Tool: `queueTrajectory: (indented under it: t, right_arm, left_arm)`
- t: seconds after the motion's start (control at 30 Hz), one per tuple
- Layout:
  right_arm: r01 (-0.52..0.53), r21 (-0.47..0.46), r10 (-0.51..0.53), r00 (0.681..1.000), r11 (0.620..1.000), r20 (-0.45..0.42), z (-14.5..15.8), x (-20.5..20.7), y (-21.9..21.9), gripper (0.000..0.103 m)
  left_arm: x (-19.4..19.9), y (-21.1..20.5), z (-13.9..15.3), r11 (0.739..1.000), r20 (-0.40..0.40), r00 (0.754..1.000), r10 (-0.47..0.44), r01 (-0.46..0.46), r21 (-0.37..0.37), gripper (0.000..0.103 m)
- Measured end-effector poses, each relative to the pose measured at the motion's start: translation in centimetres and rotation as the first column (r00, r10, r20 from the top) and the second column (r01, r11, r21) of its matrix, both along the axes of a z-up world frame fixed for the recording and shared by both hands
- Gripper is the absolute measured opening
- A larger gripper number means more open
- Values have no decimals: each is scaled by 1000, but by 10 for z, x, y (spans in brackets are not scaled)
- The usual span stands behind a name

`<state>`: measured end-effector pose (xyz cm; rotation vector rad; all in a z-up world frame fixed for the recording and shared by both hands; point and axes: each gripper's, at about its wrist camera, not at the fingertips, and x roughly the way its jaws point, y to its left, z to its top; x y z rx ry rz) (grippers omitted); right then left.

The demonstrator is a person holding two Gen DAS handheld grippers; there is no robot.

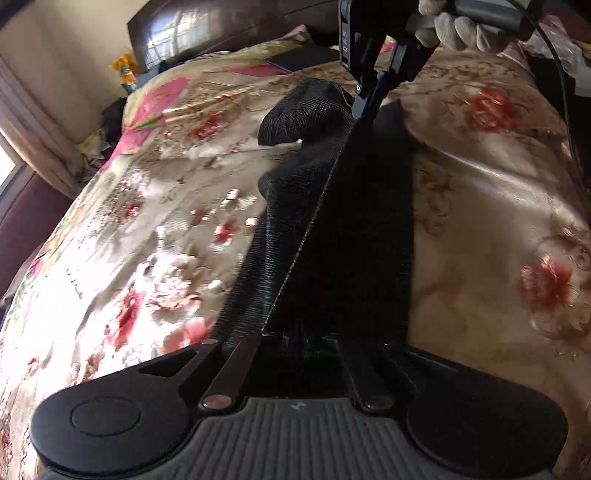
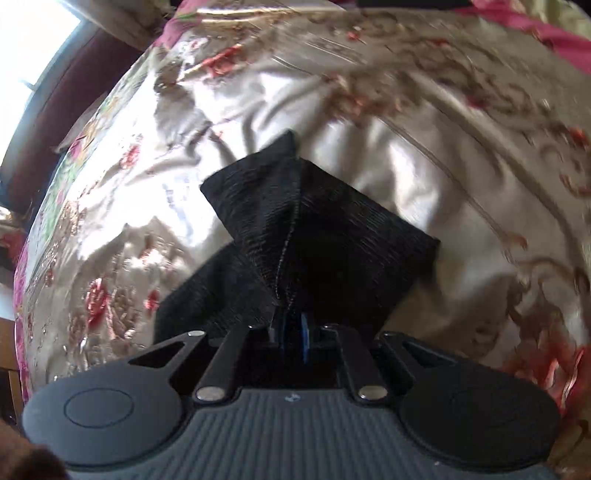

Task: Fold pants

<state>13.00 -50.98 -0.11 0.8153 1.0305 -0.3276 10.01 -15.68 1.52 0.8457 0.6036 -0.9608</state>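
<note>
Black pants [image 1: 332,229] stretched over floral bedspread [image 1: 480,177] — both claws, left claw [image 1: 295,332], right claw [image 1: 364,110], clamped on fabric, "DAS" lettering

Pants [image 1: 332,229] are plain black with a fine ribbed weave. The bedspread [image 1: 480,192] under them is shiny beige-gold with red and pink flowers, hot pink patches toward the dark brown headboard [image 1: 229,26]. Glove [image 1: 461,29] is off-white.

The right claw [image 1: 364,110] carries white letters, seemingly "DAS", on its black body.
</note>
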Motion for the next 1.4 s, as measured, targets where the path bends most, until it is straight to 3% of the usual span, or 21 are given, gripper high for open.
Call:
queueTrajectory:
  t: [0.13, 0.27, 0.33, 0.4, 0.43, 0.5, 0.57, 0.67, 0.77, 0.83, 1.1, 1.17, 1.33, 1.4]
  right_arm:
    - [41, -8, -41, 998, 999, 39, -15, -12, -4, 17]
    - [103, 23, -105, 988, 994, 113, -14, -15, -17, 33]
    - [142, 65, -149, 980, 988, 135, -23, -15, -24, 35]
    - [167, 100, -180, 973, 981, 144, -33, -13, -27, 25]
    - [182, 103, -196, 969, 978, 149, -36, -12, -27, 5]
    - [207, 124, -225, 962, 970, 153, -34, -12, -27, 5]
    - [210, 140, -237, 948, 968, 212, -18, -21, -24, 4]
    - [204, 84, -219, 939, 975, 264, 8, -39, -15, 4]
    - [190, 37, -194, 966, 981, 173, -10, -43, -12, 5]
    - [201, 68, -208, 970, 977, 128, -30, -41, -15, 9]
    - [288, 123, -306, 937, 950, 166, -30, -47, -26, 15]
    - [263, 83, -275, 944, 961, 183, -18, -41, -21, 5]
    - [124, 26, -127, 954, 992, 273, 8, -19, 11, 4]
    - [128, -21, -120, 966, 992, 231, -2, -13, 10, 4]
  left_arm:
    - [-20, -13, -13, 995, 19, 997, -73, 72, 66, 21]
    - [-26, -18, -16, 988, 73, 990, -125, 117, 97, 21]
    - [-24, -21, -19, 986, 86, 987, -136, 126, 109, 22]
    - [-22, -25, -24, 986, 95, 987, -130, 118, 118, 22]
    - [-21, -27, -26, 986, 106, 986, -127, 114, 123, 22]
    - [-19, -31, -33, 985, 132, 984, -118, 100, 138, 22]
    - [-17, -28, -31, 985, 132, 984, -117, 98, 142, 22]
    - [-20, -14, -21, 982, 146, 978, -146, 124, 145, 21]
    - [-24, -2, -29, 967, 117, 976, -181, 155, 204, 21]
    - [-28, 2, -38, 955, 121, 970, -210, 177, 238, 19]
    - [-29, 0, -40, 957, 132, 970, -205, 171, 236, 19]
    - [-28, 3, -39, 957, 127, 971, -201, 167, 238, 19]
    - [-26, 12, -34, 958, 114, 977, -178, 146, 249, 19]
    - [-29, 16, -35, 953, 116, 975, -190, 155, 262, 19]
